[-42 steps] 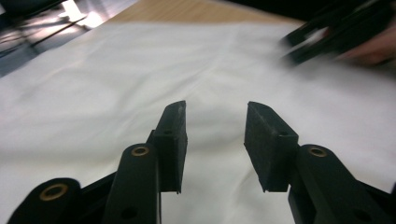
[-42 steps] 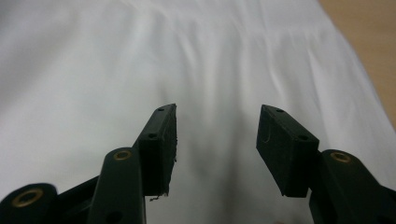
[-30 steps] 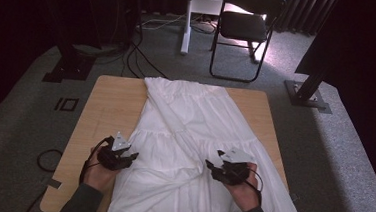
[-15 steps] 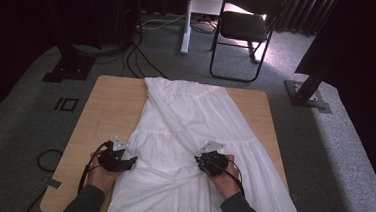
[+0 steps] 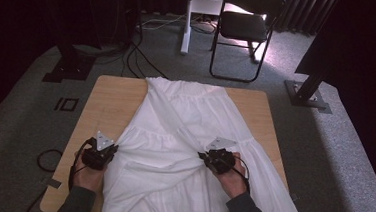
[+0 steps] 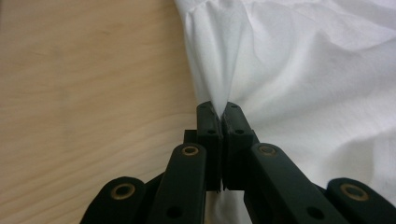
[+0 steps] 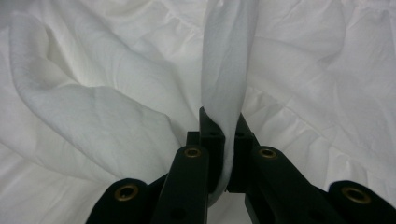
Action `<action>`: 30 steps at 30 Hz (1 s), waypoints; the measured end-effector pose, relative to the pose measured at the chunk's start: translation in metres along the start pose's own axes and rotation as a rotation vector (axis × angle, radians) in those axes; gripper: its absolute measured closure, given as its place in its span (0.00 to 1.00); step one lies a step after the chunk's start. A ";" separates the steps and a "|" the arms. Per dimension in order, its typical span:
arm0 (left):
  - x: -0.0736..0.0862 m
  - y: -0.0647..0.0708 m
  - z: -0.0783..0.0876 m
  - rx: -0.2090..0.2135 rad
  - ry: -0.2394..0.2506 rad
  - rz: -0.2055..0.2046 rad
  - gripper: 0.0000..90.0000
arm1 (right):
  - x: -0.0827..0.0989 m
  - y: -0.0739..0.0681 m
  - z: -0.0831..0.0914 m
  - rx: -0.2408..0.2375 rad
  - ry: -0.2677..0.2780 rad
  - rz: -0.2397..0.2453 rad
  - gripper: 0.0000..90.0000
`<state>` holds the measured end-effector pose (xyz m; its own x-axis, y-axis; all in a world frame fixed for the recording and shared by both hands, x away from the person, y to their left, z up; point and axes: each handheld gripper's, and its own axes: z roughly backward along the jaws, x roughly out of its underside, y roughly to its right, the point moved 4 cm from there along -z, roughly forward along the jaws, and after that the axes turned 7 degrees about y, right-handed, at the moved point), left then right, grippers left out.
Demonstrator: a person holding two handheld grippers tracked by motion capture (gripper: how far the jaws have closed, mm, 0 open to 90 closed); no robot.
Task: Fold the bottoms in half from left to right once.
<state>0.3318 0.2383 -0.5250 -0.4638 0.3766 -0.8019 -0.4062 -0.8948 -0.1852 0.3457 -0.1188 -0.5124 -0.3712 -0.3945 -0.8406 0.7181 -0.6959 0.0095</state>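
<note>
Now both grippers, left gripper (image 5: 103, 150) and right gripper (image 5: 211, 157), have just clenched their fingers onto folds of the white dress (image 5: 184, 136) on the worktop (image 5: 111, 100), so I can start folding.

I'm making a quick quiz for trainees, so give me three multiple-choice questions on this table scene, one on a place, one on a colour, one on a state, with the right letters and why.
1. Where does the left gripper meet the garment?
A. at its edge beside bare table
B. at its far end by the chair
C. nowhere

2. What colour is the garment?
A. blue
B. white
C. grey

3. How do the right gripper's jaws stand?
A. wide open above the cloth
B. shut on nothing
C. shut on a fold of cloth

Answers:
1 A, the left gripper view has wood of the table right beside the pinched edge.
2 B, it is white in all views.
3 C, the right gripper view has a fold rising from between the jaws.
</note>
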 end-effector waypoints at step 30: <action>-0.024 0.109 -0.082 0.133 -0.085 -0.200 0.70 | 0.100 0.124 0.034 0.316 -0.148 -0.249 0.88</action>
<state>0.3632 0.1121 -0.5722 -0.4266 0.5666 -0.7050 -0.5940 -0.7633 -0.2540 0.3783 -0.2648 -0.5767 -0.6077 -0.2574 -0.7513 0.3890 -0.9212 0.0010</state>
